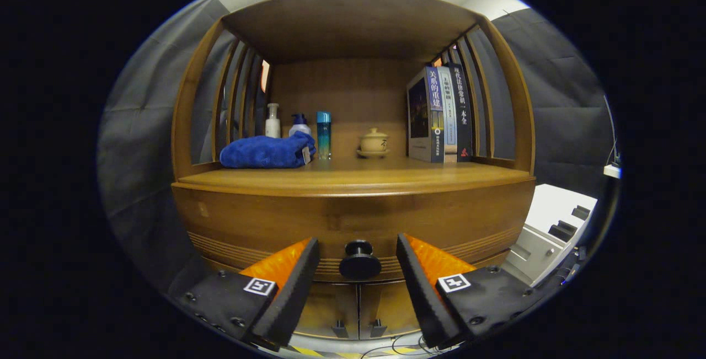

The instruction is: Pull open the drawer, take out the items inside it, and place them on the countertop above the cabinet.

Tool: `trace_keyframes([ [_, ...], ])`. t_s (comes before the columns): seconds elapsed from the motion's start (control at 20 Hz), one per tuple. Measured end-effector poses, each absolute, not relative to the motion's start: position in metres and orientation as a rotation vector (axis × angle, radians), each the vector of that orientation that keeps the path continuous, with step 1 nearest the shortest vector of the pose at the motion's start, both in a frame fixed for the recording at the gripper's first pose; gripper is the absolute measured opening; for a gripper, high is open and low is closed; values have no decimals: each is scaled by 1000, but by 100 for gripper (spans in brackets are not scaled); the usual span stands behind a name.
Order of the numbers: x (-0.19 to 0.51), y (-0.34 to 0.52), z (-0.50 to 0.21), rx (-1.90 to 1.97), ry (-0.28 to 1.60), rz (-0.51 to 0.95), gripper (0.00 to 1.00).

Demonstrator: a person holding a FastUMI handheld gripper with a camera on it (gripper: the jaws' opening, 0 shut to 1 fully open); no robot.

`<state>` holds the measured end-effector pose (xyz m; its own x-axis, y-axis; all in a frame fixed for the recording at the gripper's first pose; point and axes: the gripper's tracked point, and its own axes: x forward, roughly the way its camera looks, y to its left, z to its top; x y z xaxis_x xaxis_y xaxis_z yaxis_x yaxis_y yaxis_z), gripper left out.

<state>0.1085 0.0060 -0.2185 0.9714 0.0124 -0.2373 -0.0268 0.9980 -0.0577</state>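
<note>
Wooden cabinet [353,221] fills the booth ahead, its surface [353,174] running across under an open shelf bay. On that surface sit a blue towel [267,152], 2 pump bottles [273,121] behind it, a teal bottle [324,134], a small lidded cup [374,142] and 3 upright books [441,113]. A white unit [551,226] stands just beside the cabinet.

Below the surface is the drawer [353,226], shut, so whatever it holds is hidden. Its black knob [359,260] sits between the 2 fingers of the claw [357,262]. The fingers are spread apart, with clear gaps on both sides of the knob — nothing is gripped yet. The knob looks to lie near the fingertips rather than deep between the pads.

Judging from this, the step in hand is closing on the knob, and the risks gather there:

- A shallow bite. If the fingers close with only their tips on the round knob, it may slip out once the pull starts.
- An off-axis pull. Dragging upward or sideways could bind the drawer in its runners or twist the knob out of the grip.
- A jerk. Too sharp a pull might run the drawer out too far and jolt whatever lies inside.
- A crowded landing — the towel, bottles, cup and books take up much of the surface. The bare strip along its front edge looks like the safer place; reaching deeper risks knocking the cup or tipping a bottle.
</note>
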Motion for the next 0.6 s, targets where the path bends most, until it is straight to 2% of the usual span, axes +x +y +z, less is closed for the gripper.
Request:
trace_keyframes([
  [0.3,117,3,-234,-61,268,10,58],
  [0.45,120,3,-232,-33,266,8,50],
  [0.6,122,2,-234,-7,256,7,33],
])
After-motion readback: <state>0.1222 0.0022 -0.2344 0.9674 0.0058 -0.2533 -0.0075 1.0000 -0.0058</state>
